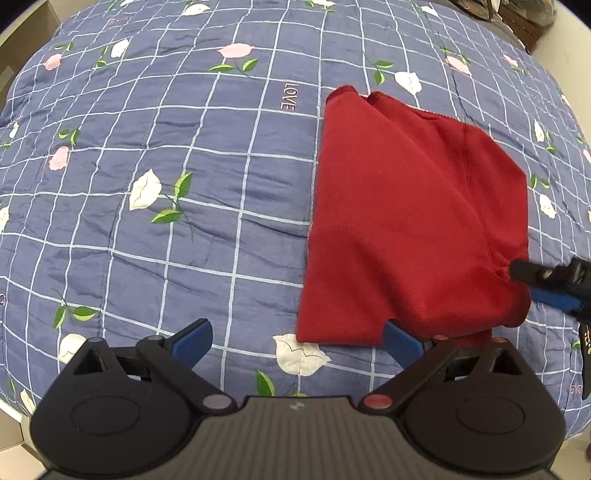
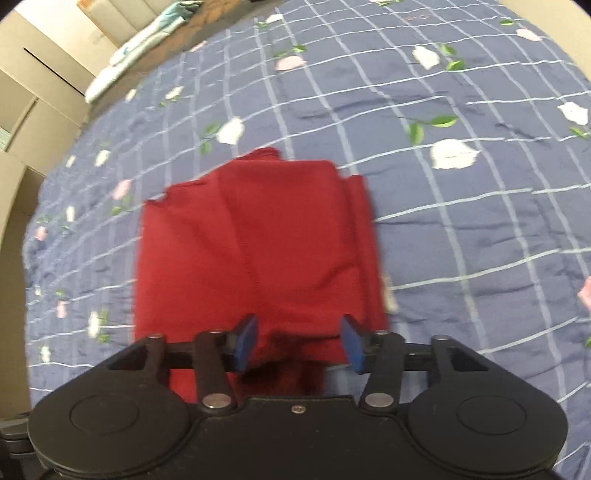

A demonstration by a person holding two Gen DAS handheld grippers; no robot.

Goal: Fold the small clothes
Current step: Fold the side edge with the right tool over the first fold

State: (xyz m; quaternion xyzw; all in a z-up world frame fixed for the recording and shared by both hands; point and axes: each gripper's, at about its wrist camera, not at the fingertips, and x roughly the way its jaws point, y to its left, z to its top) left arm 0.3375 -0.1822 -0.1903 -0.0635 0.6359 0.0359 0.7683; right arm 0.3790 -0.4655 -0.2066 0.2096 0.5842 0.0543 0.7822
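Observation:
A small dark red garment lies partly folded on the blue checked floral quilt. My left gripper is open and empty, hovering just in front of the garment's near edge, its right pad over the cloth's corner. In the right wrist view the same garment lies straight ahead. My right gripper is open, with the garment's near edge bunched between the two blue pads but not pinched. The right gripper's fingers also show at the garment's right edge in the left wrist view.
The quilt covers the whole bed. Beige cabinets and a pale bundle of bedding lie beyond the bed's far left edge. Dark items sit past the far right corner.

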